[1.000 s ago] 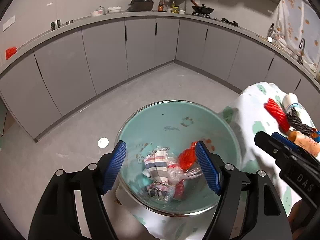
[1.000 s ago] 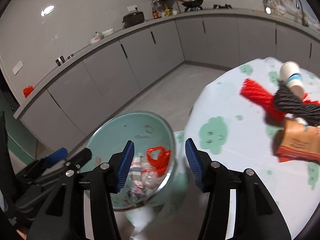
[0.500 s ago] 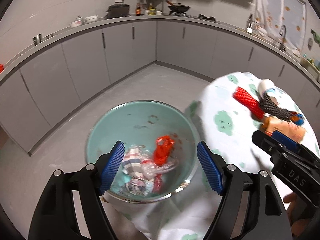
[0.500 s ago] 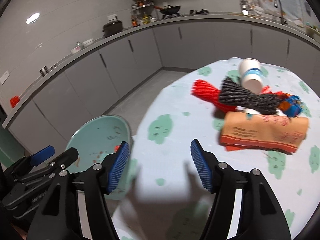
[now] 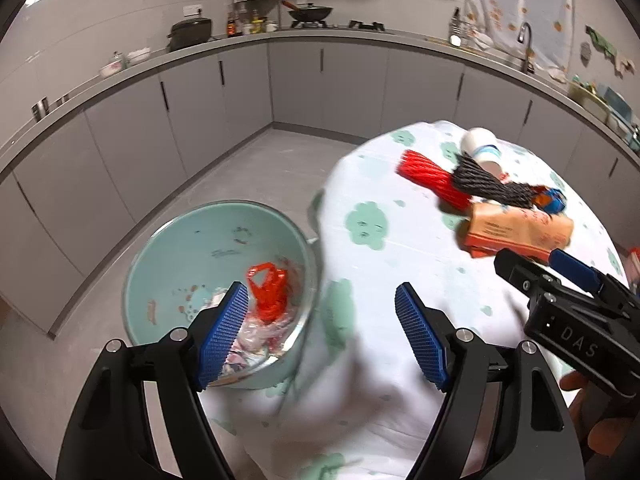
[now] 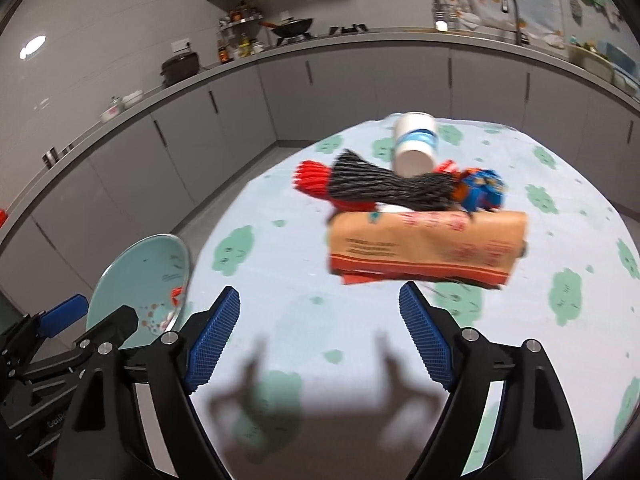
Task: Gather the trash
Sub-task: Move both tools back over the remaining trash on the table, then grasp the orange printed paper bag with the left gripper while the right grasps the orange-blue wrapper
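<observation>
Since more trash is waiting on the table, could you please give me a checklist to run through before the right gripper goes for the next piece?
1. Right gripper empty, its jaws just opened: ok.
2. Left gripper open, empty: ok.
3. Brown paper package nearest, with bare tablecloth ahead of it: ok.
4. Black mesh net lies across the package's top: not ok.
5. Teal bin has room: ok.
6. Anything hidden under the package: cannot tell.

Both wrist views look forward and steeply down along their blue fingers, close above the cloth-covered surface. Both share the trash pile and, left of it, the teal basin.
</observation>
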Tool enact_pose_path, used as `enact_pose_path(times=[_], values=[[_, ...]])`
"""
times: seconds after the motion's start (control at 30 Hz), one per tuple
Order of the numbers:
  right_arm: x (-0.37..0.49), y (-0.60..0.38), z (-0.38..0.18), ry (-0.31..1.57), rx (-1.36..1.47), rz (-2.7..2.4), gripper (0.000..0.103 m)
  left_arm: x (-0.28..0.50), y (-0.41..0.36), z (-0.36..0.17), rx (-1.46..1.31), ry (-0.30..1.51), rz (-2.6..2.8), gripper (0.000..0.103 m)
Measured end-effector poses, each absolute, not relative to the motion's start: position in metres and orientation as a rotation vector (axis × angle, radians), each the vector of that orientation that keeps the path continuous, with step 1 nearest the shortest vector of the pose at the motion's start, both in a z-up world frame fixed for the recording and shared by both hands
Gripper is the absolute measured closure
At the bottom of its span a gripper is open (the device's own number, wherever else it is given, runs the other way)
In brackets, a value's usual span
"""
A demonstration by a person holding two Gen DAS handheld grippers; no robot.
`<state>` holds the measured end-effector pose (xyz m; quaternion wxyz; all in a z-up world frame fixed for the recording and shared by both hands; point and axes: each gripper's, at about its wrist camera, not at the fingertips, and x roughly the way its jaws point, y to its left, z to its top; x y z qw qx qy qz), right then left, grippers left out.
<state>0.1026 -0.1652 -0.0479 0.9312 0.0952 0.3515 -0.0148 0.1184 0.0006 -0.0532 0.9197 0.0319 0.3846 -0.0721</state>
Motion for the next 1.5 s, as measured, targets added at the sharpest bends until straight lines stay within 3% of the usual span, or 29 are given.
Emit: enact_pose_path(times=[0.6, 0.9, 1.07, 1.5], values=[[0.062, -0.268, -0.068, 0.741, 0.324, -0.199, 0.023, 0.112, -0.070, -0.070, 0.165, 0.821, -0.283, 0.022], [0.062, -0.297, -0.067, 0.737, 0.345, -0.235, 0.038, 0.130, -0.094, -0.072, 0.197, 0.788, -0.342, 0.022], [0.065, -0.314, -0.068, 0.738, 0.362, -0.266, 0.057, 0.150, -0.103, -0.077, 0.192, 0.795, -0.369, 0.022], [0.087, -0.337, -0.053, 0.722, 0.424, -0.232, 0.057, 0.187, -0.125, -0.079, 0.242, 0.756, -0.446, 0.020]])
